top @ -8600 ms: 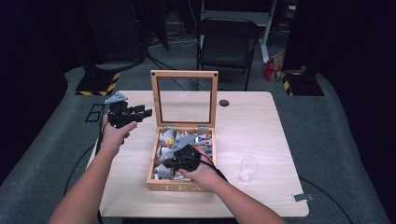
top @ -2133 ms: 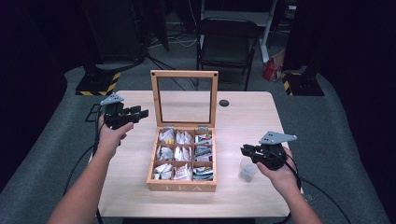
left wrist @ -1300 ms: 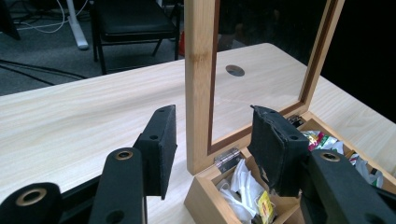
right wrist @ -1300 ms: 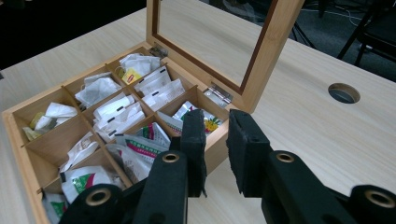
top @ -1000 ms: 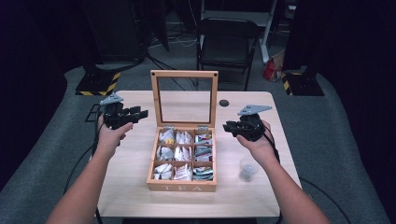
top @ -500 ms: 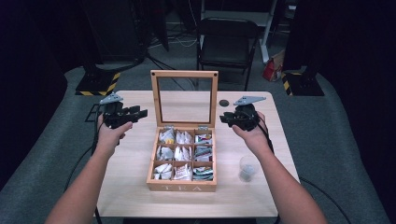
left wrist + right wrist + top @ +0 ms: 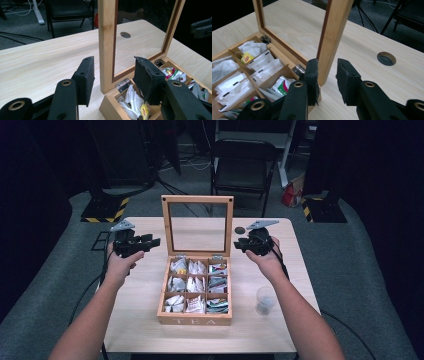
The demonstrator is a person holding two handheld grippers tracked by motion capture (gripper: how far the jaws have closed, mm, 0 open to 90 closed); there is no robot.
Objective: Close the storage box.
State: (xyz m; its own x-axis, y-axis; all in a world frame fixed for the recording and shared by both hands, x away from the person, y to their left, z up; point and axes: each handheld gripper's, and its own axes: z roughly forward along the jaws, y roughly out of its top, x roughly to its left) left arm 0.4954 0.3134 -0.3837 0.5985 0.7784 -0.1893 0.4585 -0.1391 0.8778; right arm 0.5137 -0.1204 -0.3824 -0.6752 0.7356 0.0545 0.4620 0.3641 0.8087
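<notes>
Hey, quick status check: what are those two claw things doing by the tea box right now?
Both grippers, left and right, open, flanking the upright glass-paned wooden lid. Wooden tea box open, full. Nothing blocking.

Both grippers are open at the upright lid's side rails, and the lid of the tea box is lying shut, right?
Not quite. The lid stands upright and open over the tea box, as the high view shows. The rest holds: the left gripper and right gripper are open at its side rails.
</notes>
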